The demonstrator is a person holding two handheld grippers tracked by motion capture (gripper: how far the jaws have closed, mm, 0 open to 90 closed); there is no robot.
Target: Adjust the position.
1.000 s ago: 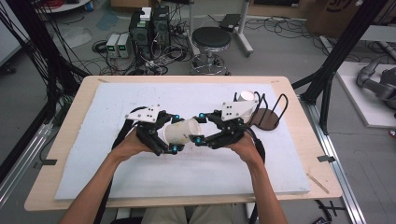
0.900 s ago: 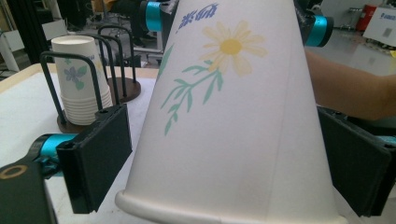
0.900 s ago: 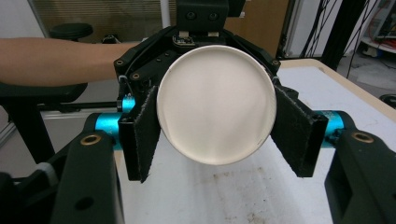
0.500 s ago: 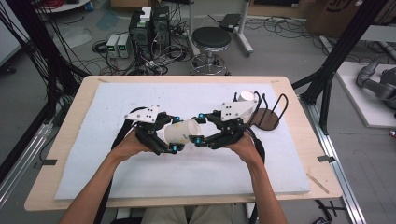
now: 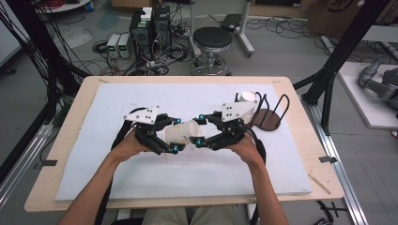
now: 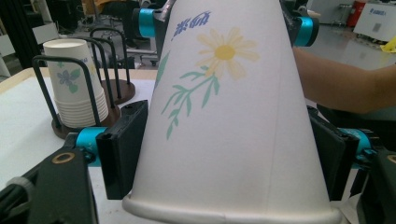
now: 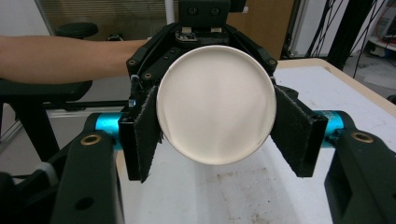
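Observation:
A white paper cup (image 5: 184, 132) with a flower print lies level in the air over the table, between both grippers. My left gripper (image 5: 176, 135) has just been closing its jaws on the cup's wide rim end, and its pads (image 6: 123, 149) now press the cup (image 6: 233, 116) from both sides. My right gripper (image 5: 199, 129) is shut on the narrow base end. In the right gripper view the cup's round bottom (image 7: 215, 105) faces the camera between the pads (image 7: 144, 135).
A stack of the same cups (image 5: 247, 97) stands in a black wire rack (image 5: 267, 117) on a dark round base at the right rear of the white mat (image 5: 187, 178). A stool and computer boxes stand on the floor beyond the table.
The left gripper's jaws have narrowed onto the cup's rim end. Both hands and the cup have stayed in place.

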